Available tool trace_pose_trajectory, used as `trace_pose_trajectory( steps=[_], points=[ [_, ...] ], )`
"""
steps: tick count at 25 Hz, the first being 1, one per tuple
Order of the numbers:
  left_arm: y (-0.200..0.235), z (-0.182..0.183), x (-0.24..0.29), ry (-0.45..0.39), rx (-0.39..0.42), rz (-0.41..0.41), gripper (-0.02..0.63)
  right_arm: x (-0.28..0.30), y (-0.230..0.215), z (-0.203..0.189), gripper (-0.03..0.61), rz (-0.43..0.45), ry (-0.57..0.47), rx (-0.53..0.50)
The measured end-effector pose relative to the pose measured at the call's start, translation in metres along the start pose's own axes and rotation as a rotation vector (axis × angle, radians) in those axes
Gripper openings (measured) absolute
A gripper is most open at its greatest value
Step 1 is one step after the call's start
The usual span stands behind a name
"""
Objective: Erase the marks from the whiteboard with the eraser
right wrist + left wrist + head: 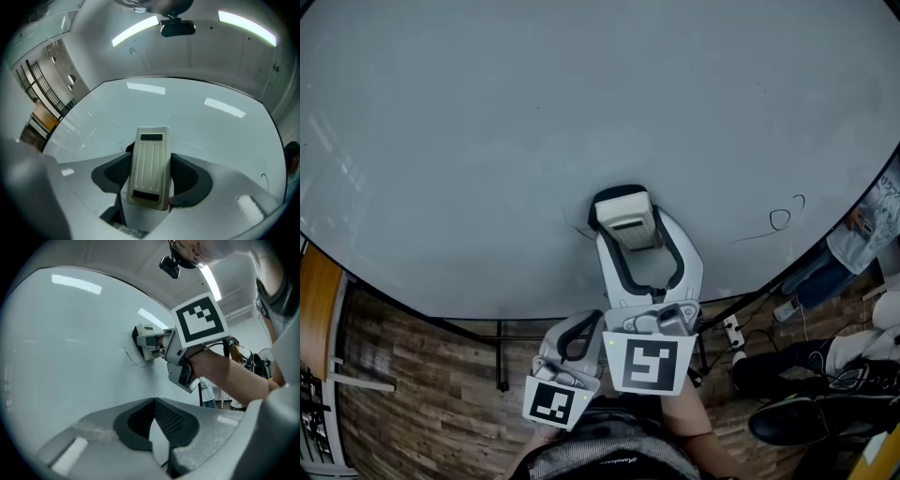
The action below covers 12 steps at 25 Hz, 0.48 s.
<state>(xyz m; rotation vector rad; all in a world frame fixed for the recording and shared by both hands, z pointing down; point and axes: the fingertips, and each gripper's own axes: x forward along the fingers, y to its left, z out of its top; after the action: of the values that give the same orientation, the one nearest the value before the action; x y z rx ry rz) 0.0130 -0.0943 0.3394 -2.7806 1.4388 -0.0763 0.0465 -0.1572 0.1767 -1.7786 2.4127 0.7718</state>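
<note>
Right hand-held gripper (151, 174): clenched on the eraser (149, 166), with one dark pad pressed to each long side of it.
Right hand-held gripper, place: stretched out from the person's forearm (225, 373) to the whiteboard (534, 112), near its lower edge and about midway along that edge.
Left hand-held gripper (153, 404): closed on nothing, its two pad tips meeting.
Left hand-held gripper, place: held back from the whiteboard, low and just beside the right one, close to the person's body.
Eraser: cream plastic with a ribbed back that faces the right gripper view. Its dark face lies flat against the whiteboard.
Whiteboard: pale grey-white and upright, with strip lights reflected in it. Most of its surface is bare.
Marks by the eraser: a thin dark scribble (578, 228) on the whiteboard, touching the eraser's left side in the head view.
Marks farther off: a small loop (780, 219) with a faint line trailing from it, close to the whiteboard's right-hand lower edge and well apart from the eraser.
Marker cubes: a black-and-white square shows on the right one (650, 366) and another on the left one (551, 403).
Floor: wood planks (422, 394) below the whiteboard's lower edge, with a white power strip (733, 330) and cables on it.
Other people: legs and dark shoes (806, 366) on the floor past the whiteboard's right-hand corner.
</note>
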Motion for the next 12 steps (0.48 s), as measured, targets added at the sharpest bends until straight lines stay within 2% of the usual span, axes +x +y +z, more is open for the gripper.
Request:
trace_pose_trajectory(
  steps=[6, 12],
  points=[
    [0.000, -0.037, -0.004, 0.023, -0.021, 0.036, 0.003, -0.016, 0.012, -0.043, 0.259, 0.009, 0.025, 0.012],
    [-0.002, -0.049, -0.006, 0.035, -0.055, 0.048, 0.003, -0.024, 0.023, -0.072, 0.259, 0.039, 0.091, -0.025]
  ],
)
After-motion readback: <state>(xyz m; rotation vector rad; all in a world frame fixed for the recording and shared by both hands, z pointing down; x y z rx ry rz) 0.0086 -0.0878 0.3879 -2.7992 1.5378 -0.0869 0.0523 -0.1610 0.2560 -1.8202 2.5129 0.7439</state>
